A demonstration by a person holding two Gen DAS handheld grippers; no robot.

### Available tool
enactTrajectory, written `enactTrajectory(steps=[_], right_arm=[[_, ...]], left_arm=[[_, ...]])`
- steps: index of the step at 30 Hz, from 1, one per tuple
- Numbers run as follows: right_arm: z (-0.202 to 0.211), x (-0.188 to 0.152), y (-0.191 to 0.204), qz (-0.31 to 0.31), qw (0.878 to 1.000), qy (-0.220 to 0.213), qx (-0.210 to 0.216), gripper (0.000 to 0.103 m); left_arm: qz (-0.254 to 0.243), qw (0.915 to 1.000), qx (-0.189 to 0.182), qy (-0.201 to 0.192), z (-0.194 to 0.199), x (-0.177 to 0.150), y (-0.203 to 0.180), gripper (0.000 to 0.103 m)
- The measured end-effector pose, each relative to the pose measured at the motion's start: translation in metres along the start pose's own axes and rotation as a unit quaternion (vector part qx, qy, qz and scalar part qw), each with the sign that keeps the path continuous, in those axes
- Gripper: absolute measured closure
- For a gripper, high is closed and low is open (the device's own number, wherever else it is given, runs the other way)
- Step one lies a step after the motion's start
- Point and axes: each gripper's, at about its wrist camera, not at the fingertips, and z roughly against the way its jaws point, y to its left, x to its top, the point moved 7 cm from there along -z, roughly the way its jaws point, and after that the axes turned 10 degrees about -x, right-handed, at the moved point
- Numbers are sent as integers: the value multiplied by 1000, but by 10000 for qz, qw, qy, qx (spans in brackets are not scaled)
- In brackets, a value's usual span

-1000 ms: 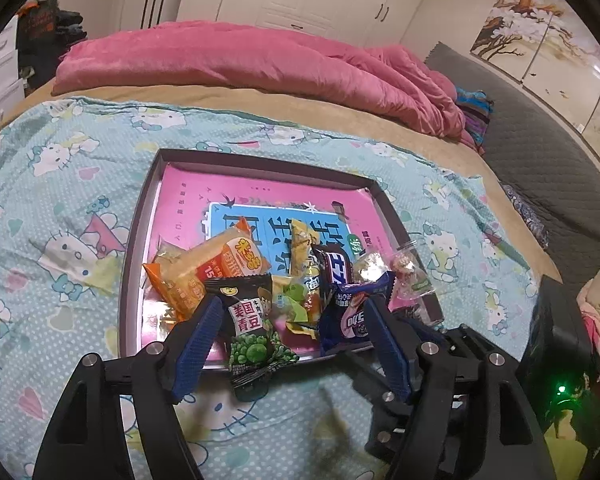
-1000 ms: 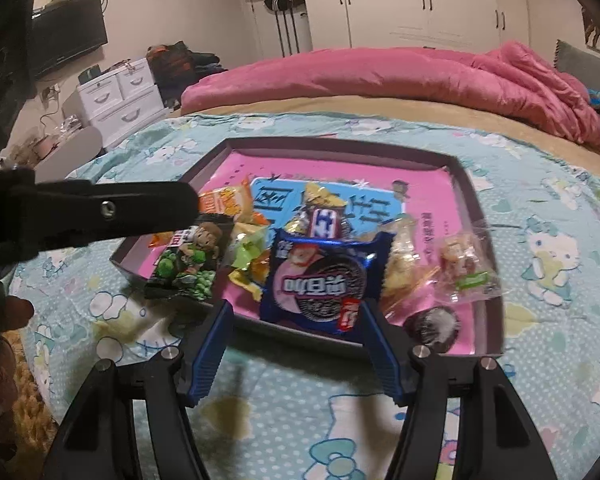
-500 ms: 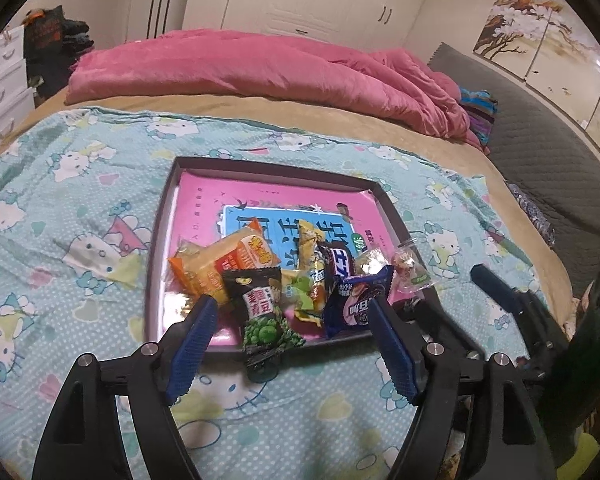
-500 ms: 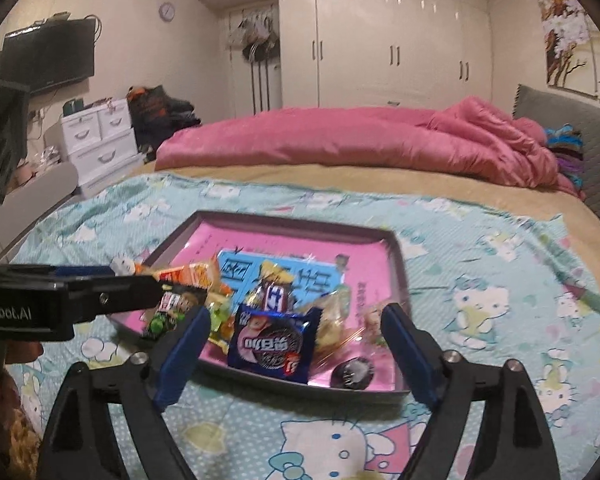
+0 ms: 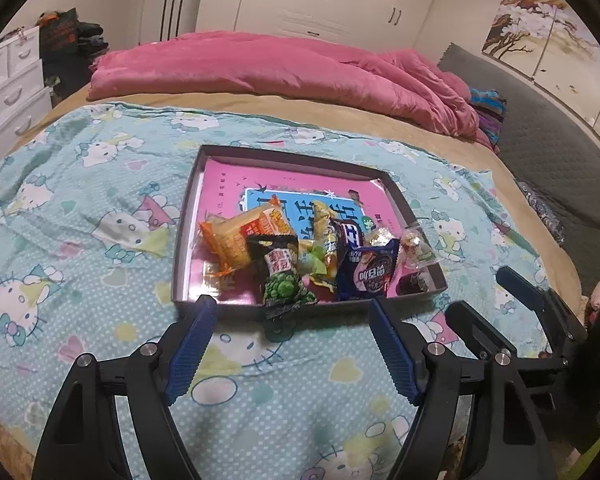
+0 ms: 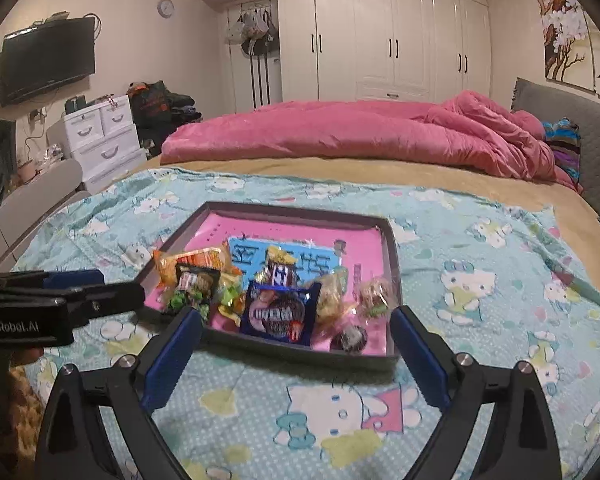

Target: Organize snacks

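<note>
A dark tray (image 5: 188,216) with a pink lining lies on the bed sheet and holds a heap of snacks. Among them are an orange pack (image 5: 236,240), a green pea pack (image 5: 280,276) hanging over the near rim, a blue cookie pack (image 5: 370,276) (image 6: 280,312) and a clear candy bag (image 5: 416,248). My left gripper (image 5: 289,308) hovers open just short of the tray's near rim, empty. My right gripper (image 6: 296,314) stands before the same rim, its jaws opening wide with nothing between them. The cookie pack lies in the tray beyond them.
A Hello Kitty sheet (image 5: 100,240) covers the near part of the bed. A pink duvet (image 6: 360,132) is bunched at the far side. White drawers (image 6: 100,136) stand at the left, and a grey headboard (image 6: 560,120) runs along the right. White wardrobes fill the back wall.
Both grippers have drawn back and risen from the tray. The right jaws have spread much wider and come away from the blue cookie pack, which stays in the tray.
</note>
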Motion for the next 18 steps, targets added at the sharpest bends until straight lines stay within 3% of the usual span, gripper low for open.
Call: enactTrajectory(steps=[8, 18], right_arm=[[2, -36, -1, -66, 9985, 540, 90, 4], [8, -38, 0, -83, 9987, 507, 30, 4]], left_arm=[[73, 9998, 79, 160, 9, -30, 6, 24], [50, 9996, 154, 224, 9, -49, 4, 24]])
